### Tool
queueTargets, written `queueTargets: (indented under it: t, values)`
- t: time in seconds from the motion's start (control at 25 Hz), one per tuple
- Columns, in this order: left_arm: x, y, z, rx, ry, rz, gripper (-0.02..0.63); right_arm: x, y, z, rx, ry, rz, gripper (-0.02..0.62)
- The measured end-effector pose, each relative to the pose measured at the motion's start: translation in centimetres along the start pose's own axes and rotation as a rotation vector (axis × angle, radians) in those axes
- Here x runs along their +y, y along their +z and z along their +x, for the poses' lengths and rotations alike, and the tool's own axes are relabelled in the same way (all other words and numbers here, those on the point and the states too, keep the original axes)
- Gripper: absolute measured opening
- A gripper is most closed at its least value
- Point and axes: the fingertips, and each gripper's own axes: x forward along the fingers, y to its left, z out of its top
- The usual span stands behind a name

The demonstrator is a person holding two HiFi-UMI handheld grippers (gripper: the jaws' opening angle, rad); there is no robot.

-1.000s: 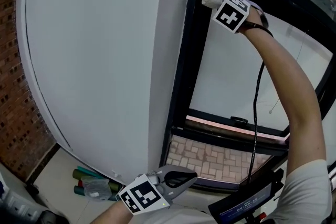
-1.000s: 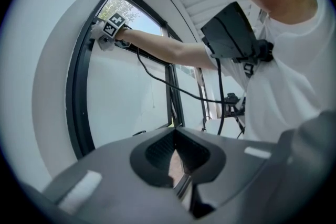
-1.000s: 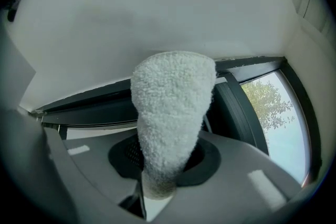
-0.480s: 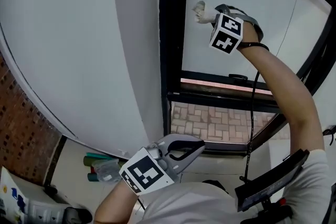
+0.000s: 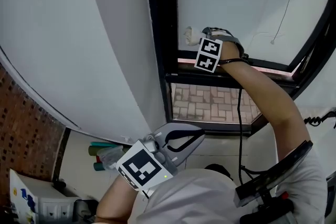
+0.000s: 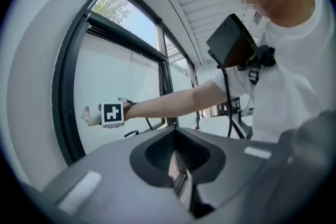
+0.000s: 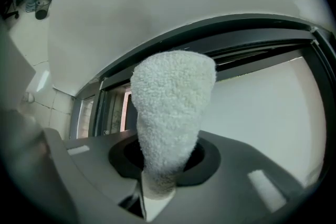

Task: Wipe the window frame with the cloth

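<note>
A fluffy white cloth (image 7: 170, 113) stands bunched between the jaws of my right gripper (image 7: 157, 186), which is shut on it. In the head view the cloth (image 5: 189, 35) sits right beside the black vertical bar of the window frame (image 5: 160, 23), near its lower corner; whether it touches the bar I cannot tell. My right gripper (image 5: 195, 39) is held out at arm's length. My left gripper (image 5: 195, 136) hangs low by my body, jaws shut with nothing in them. The left gripper view shows the cloth (image 6: 90, 115) and the frame (image 6: 65, 97) from the side.
A white wall (image 5: 79, 34) runs left of the frame. The black lower sill (image 5: 220, 81) crosses under the pane, with brick paving (image 5: 215, 105) seen below it. Bottles (image 5: 102, 157) lie on the floor by the wall. A black cable (image 5: 240, 128) hangs from my right arm.
My right gripper has carried the cloth down along the vertical frame bar, from near the top corner to just above the lower sill. The left gripper stays low by my body.
</note>
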Motion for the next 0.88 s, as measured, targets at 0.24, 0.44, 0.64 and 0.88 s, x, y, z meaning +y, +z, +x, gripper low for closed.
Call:
queueTargets:
  t: [0.24, 0.44, 0.64, 0.88]
  values:
    - [-0.3, -1.3, -0.5, 0.027, 0.016, -0.031, 0.021, 9.0, 0.1, 4.6, 0.058, 0.115, -0.088, 0.103]
    - [-0.4, -2.3, -1.5, 0.046, 0.037, -0.069, 0.021, 15.3, 0.0, 8.0, 0.114, 0.212, -0.123, 0.103]
    - [0.3, -3.1, -2.4, 0.053, 0.069, -0.108, 0.021, 18.4, 1.1, 9.4, 0.129, 0.263, -0.186, 0.103]
    - [0.3, -3.9, -2.5, 0.061, 0.071, -0.145, 0.021, 20.2, 2.2, 8.6, 0.105, 0.275, -0.273, 0.102]
